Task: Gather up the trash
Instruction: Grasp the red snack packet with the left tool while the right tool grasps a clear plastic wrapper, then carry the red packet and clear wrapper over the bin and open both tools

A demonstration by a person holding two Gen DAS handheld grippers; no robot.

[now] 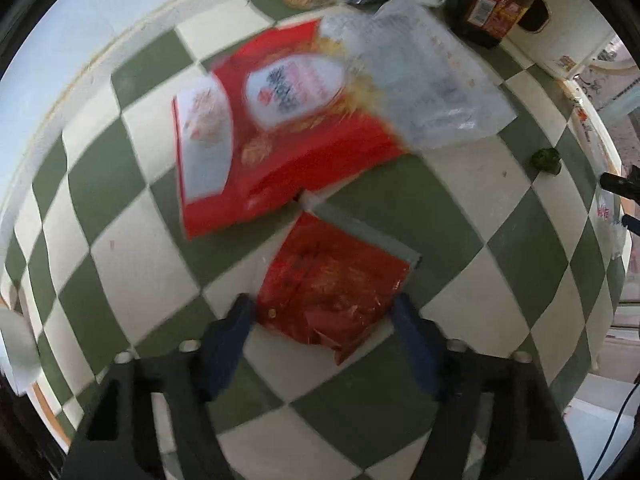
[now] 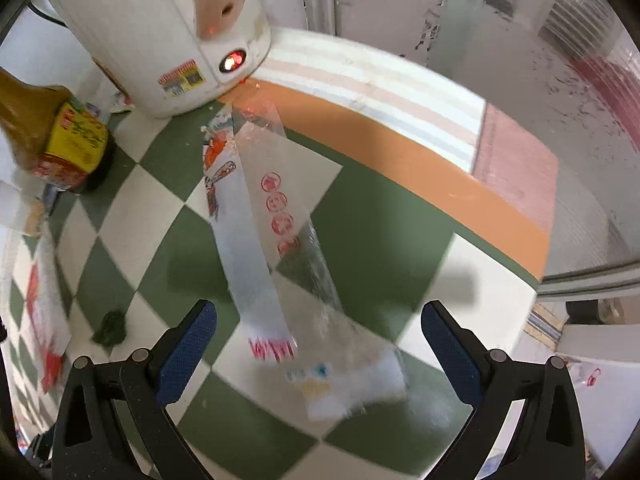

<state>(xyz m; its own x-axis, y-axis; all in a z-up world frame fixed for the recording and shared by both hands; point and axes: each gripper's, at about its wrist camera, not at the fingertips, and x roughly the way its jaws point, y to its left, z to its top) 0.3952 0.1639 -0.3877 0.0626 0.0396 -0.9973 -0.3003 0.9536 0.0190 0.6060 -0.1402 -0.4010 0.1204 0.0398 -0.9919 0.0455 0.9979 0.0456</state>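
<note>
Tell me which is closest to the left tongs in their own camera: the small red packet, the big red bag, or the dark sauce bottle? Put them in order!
1. Small red packet: right between the left tongs, low in the picture.
2. Big red bag: in the middle of the checkered table, past the packet.
3. Dark sauce bottle: far off at the top right.

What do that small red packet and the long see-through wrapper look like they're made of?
Red packet: seemingly thin glossy plastic film; it is creased and catches the light. Clear wrapper: likely transparent plastic film with printed red marks; the checkered tablecloth shows through it. Blur leaves both uncertain.
</note>
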